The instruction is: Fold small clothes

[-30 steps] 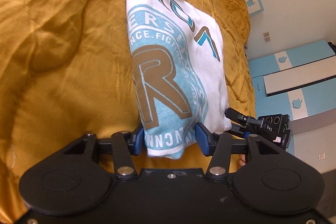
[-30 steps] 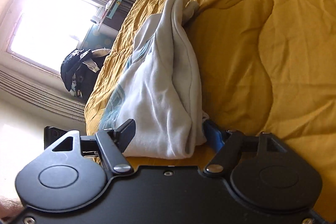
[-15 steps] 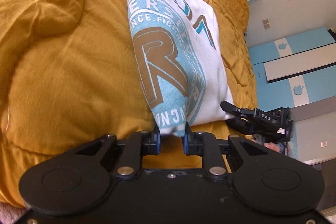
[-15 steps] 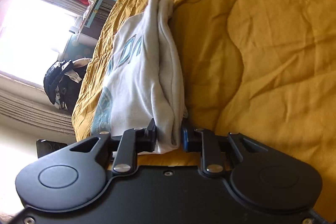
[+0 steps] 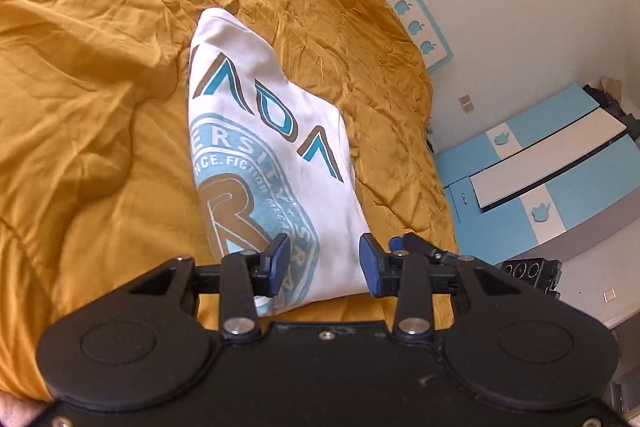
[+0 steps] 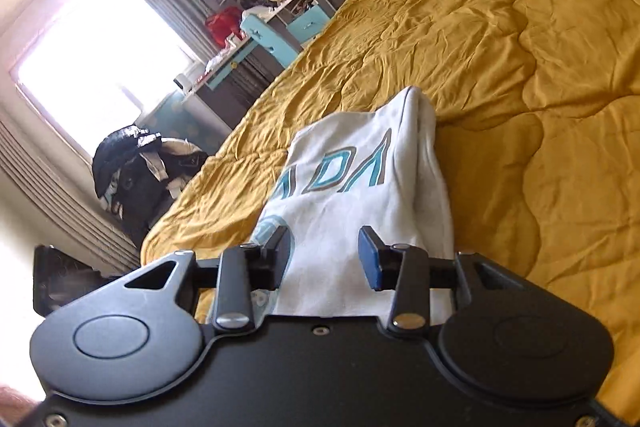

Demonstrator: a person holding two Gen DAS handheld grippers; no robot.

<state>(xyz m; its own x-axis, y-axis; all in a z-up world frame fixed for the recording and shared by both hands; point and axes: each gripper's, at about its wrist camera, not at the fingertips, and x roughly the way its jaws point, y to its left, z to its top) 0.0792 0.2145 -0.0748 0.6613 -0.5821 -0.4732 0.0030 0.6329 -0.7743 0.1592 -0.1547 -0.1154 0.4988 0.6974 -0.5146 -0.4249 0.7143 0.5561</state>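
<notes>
The folded white cotton T-shirt with a teal and brown printed emblem lay on the mustard-yellow quilted bedspread, its near edge towards both cameras. In the left wrist view the near end of the shirt sat between the blue pads of the left claw. That claw stood partly spread, its jaws having just been opening, and the pads did not press the cloth. It pointed forward and downward along the length of the shirt. In the right wrist view the right claw was likewise partly spread over the shirt's near edge, jaws having just been opening, with the cloth between them but not gripped. It too was angled downward. The right claw's body also showed at the right edge of the left wrist view. Beyond the bed stood a blue and white wardrobe and, opposite, a bright window.
</notes>
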